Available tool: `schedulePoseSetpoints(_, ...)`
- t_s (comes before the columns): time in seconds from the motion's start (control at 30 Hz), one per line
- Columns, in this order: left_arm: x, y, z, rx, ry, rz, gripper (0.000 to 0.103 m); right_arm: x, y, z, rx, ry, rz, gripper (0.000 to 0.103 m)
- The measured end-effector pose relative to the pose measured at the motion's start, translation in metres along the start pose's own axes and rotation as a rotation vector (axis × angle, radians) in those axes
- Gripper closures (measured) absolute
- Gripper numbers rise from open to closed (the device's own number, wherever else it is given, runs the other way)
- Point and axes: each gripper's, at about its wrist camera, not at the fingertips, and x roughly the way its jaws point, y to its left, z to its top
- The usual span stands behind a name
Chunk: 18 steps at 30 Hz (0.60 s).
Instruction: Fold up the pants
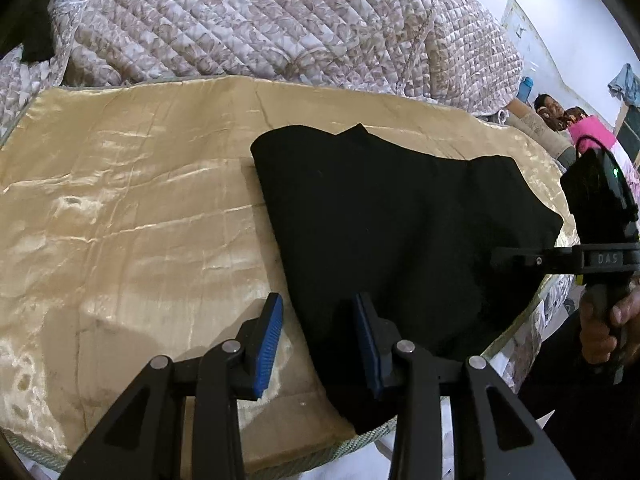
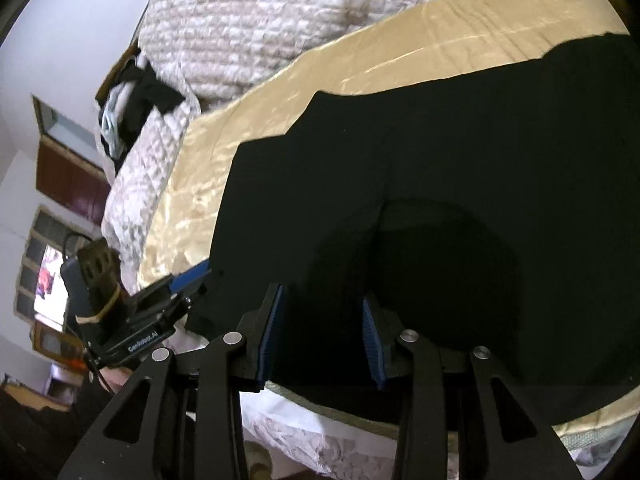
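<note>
Left wrist view: the black pants lie folded into a compact, roughly rectangular bundle on a golden satin sheet that covers the bed, occupying the centre and right of the frame. The left tool appears at lower centre with its blue-padded fingers spread apart; the left-hand finger stands over bare satin, the right-hand finger over the near left edge of the pants, and no cloth is pinched between them. A quilted patterned blanket is heaped across the top of the frame behind the sheet. At the right edge a hand grips the handle of the right tool, which is seen from the side beside the right margin of the pants. In the background at upper right, a person reclines.

Right wrist view: the pants fill the centre and right of the frame, with the satin sheet visible as a band above and to the left. The right tool at lower centre has its fingers parted above the near edge of the fabric; the pads do not press on the cloth. No earlier frame being shown, only this parted stance is recorded. The left tool enters at lower left, its blue pad beside the left corner of the pants. The quilted blanket lies at upper left.
</note>
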Motion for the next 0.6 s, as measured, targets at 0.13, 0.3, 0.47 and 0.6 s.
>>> schedulePoseSetpoints(0.13,0.0,0.001,-0.002,0.017,0.002,0.002,0.064,0.007,-0.002,-0.002,-0.003,0.038,-0.027,0.1)
schedulePoseSetpoints(0.3,0.0,-0.001,-0.005,0.032,0.006,0.004,0.06,-0.019,-0.005,-0.003,0.008,-0.029,-0.022,0.101)
schedulePoseSetpoints(0.47,0.001,-0.003,-0.004,0.035,0.015,0.014,0.06,-0.018,-0.024,-0.006,0.076,-0.007,-0.069,0.103)
schedulePoseSetpoints(0.6,-0.011,-0.003,-0.001,0.016,0.002,0.019,0.06,-0.042,-0.01,-0.005,0.007,-0.114,-0.203,0.1)
